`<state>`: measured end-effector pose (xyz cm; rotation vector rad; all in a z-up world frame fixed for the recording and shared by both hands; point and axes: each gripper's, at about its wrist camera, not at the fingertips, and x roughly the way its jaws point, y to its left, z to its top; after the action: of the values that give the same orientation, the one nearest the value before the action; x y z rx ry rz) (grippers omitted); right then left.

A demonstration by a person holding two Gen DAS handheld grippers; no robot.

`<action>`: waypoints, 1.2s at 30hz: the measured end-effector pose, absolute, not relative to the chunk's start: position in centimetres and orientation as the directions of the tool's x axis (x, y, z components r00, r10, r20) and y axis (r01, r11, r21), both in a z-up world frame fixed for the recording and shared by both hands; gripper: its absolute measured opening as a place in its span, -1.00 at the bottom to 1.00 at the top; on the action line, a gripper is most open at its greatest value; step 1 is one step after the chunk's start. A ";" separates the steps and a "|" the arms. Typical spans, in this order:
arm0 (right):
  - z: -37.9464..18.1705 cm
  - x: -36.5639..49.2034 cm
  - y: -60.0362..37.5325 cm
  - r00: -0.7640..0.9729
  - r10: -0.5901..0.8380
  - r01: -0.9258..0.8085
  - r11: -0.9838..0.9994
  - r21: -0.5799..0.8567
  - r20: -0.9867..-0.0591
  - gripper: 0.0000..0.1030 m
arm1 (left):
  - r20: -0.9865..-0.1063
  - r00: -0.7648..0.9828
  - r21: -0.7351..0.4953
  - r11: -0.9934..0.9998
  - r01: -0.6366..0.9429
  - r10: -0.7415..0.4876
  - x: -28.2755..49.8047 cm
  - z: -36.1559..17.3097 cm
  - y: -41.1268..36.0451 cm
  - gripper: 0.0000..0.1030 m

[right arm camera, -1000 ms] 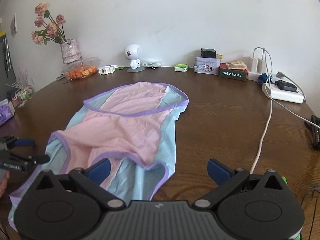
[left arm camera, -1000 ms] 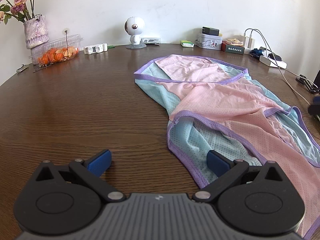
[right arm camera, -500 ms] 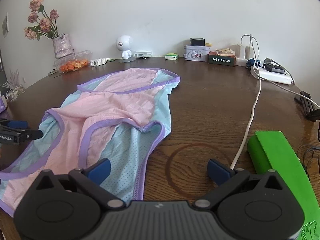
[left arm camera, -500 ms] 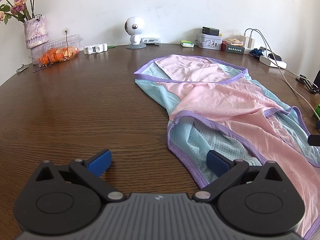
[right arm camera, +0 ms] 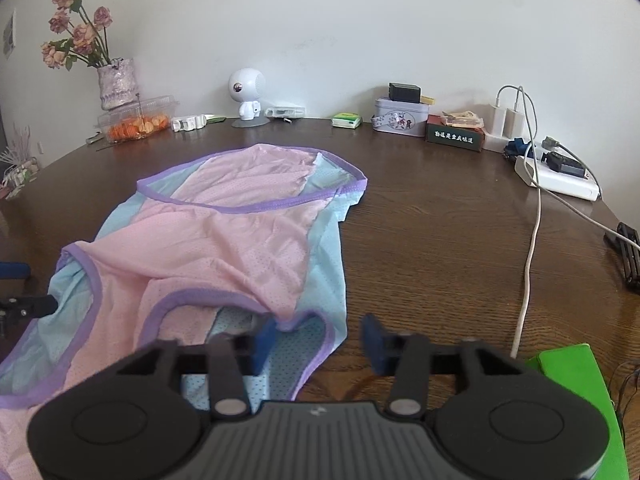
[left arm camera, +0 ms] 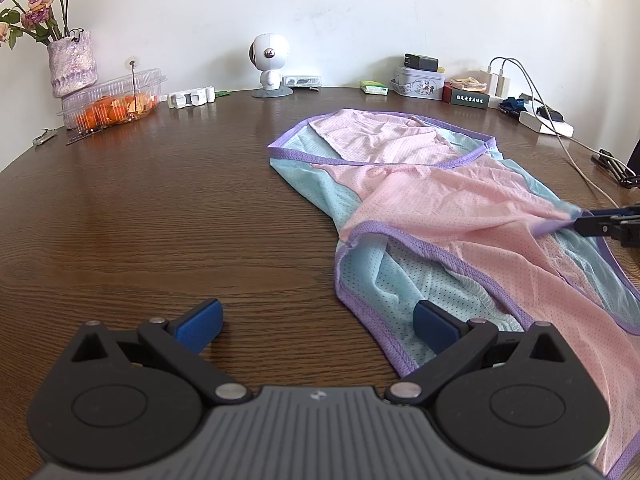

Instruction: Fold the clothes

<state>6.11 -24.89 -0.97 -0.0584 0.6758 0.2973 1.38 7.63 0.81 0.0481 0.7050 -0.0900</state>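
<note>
Left wrist view is showing the pink and pale-blue mesh garment with purple trim [left arm camera: 440, 208] lying spread, rumpled, on the dark brown wooden worktop [left arm camera: 160, 208]. The left gripper [left arm camera: 318, 322] is hovering with fingers splayed wide, one over the near hem. The right gripper [right arm camera: 318, 342], fingers partly parted and gripping nothing, is straddling the opposite purple edge, seemingly to pinch it.

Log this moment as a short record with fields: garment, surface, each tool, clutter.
garment: pink and blue top with purple trim, spread flat
surface: brown wood table
left tool: open, one finger on bare table, other over the near hem
right tool: partly open, straddling the top's trimmed edge
clutter: vase, fruit box, white robot figure, power strip, white cable
</note>
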 end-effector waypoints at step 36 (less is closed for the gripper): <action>-1.3 5.0 -27.1 0.751 0.234 -0.225 0.970 0.093 -0.618 -0.97 | -0.641 0.767 0.019 1.000 0.001 0.012 4.0 2.4 7.6 -0.97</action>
<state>5.05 -27.12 -1.27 0.0130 0.6767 0.2507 4.03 7.56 2.42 0.0188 0.6959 0.0058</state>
